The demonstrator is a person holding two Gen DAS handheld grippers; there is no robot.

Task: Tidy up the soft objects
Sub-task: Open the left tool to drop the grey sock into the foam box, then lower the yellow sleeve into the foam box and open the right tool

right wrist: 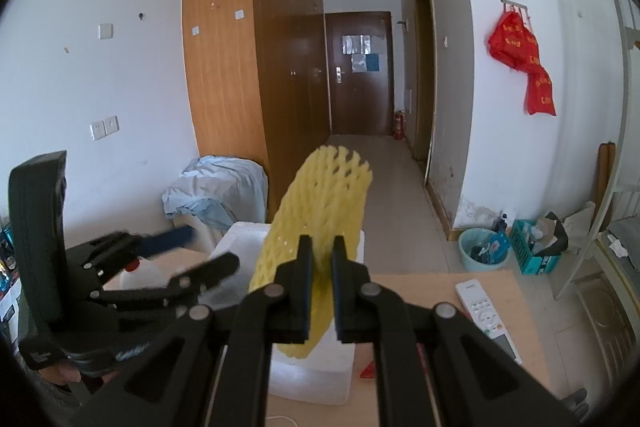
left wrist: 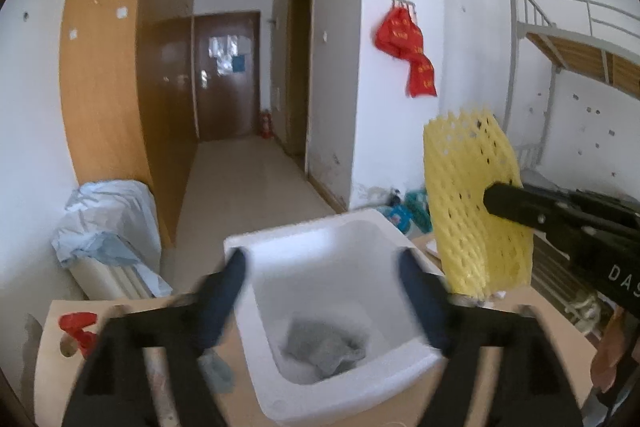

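Observation:
A white foam box [left wrist: 320, 251] stands on the wooden table; a grey cloth [left wrist: 324, 349] lies in its bottom. My left gripper [left wrist: 320, 267] is open and empty, fingers spread just above the box's opening. My right gripper [right wrist: 321, 251] is shut on a yellow foam net sleeve [right wrist: 320, 211], held upright in the air beside and above the box's right rim; the sleeve also shows in the left wrist view [left wrist: 474, 203]. The box shows partly under the sleeve in the right wrist view [right wrist: 240, 243].
A red item [left wrist: 78, 327] and a blue-grey cloth scrap [left wrist: 218, 371] lie on the table left of the box. A white remote [right wrist: 486, 313] lies on the table at right. A cloth-covered radiator [left wrist: 108, 227] stands behind the table. A bunk bed frame [left wrist: 560, 39] stands at right.

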